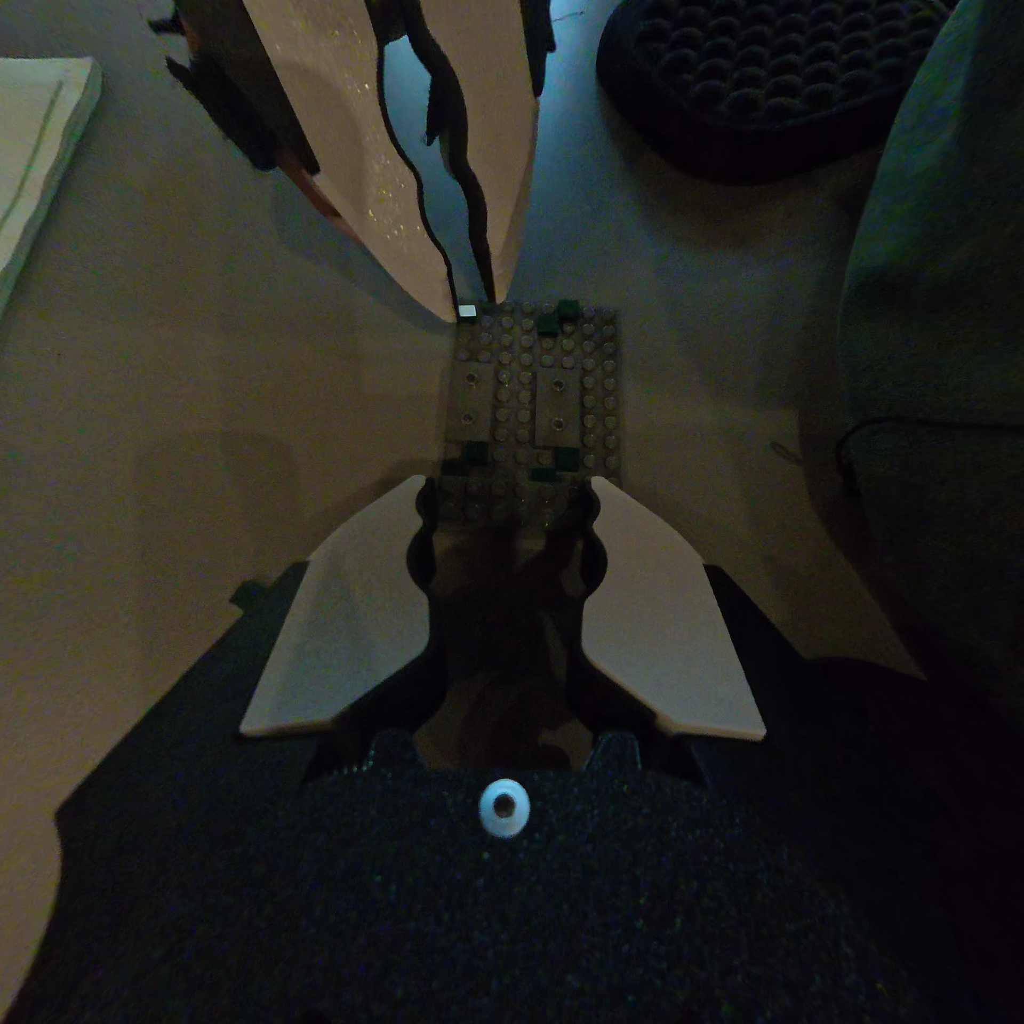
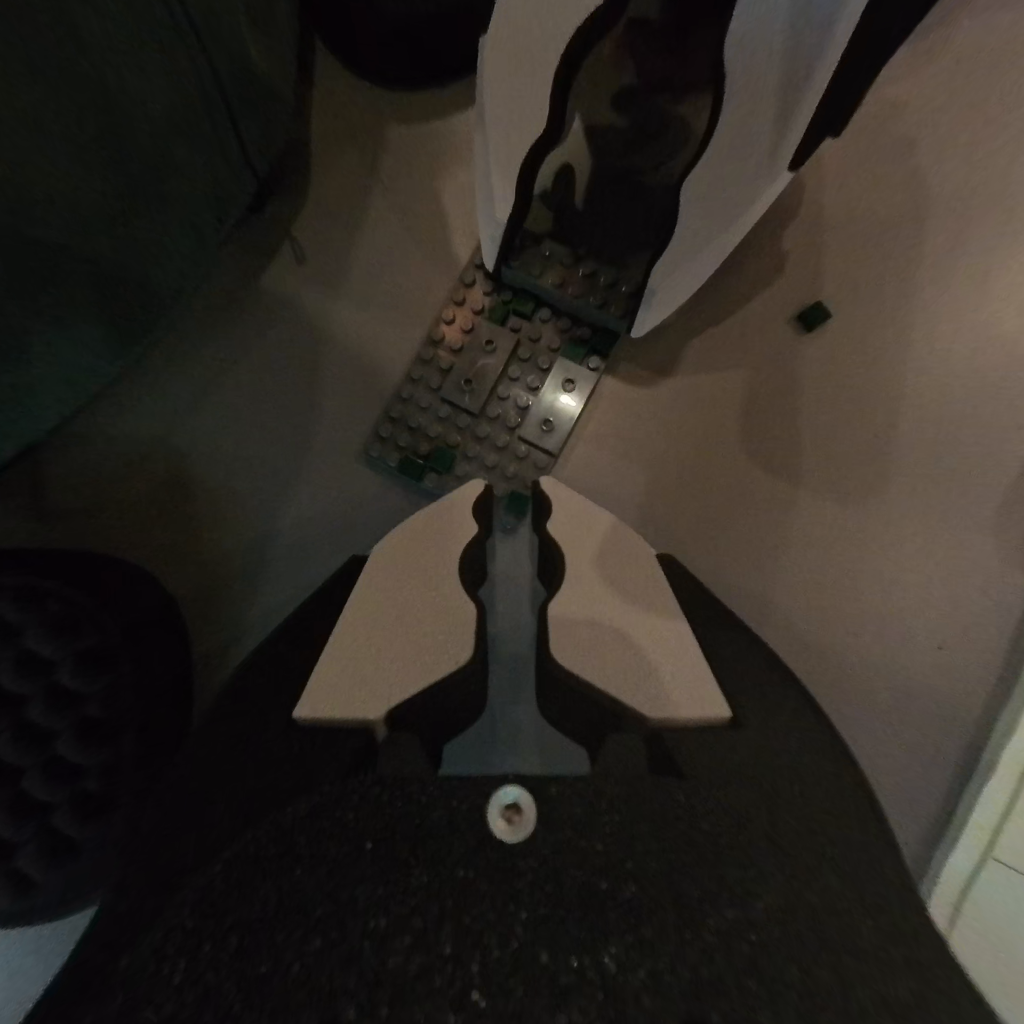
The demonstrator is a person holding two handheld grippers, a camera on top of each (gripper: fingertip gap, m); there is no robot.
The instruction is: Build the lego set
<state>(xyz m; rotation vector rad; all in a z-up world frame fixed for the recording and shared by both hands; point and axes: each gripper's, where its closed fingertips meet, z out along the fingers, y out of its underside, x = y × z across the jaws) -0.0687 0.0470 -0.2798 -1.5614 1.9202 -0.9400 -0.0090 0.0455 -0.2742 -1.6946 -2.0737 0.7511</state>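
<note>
We log an early build: grey baseplate (image 1: 532,399) bearing few green pieces; left gripper (image 1: 507,487) clamps its end, right gripper (image 2: 510,487) pinches a small green piece (image 2: 516,501).

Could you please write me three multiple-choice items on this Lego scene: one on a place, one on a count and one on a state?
1. Where does the loose dark green piece lie?
A. on the table beside the grey baseplate
B. on the baseplate
C. on the black mat

2. How many smooth two-hole tiles sit on the baseplate?
A. one
B. two
C. four

3. How is the left gripper placed?
A. high above the table
B. shut on a white brick
C. fingers flanking the baseplate's end

Key: 1 A, it lies apart on bare table; 2 B, two lie among the studs; 3 C, one finger is at each edge.
</note>
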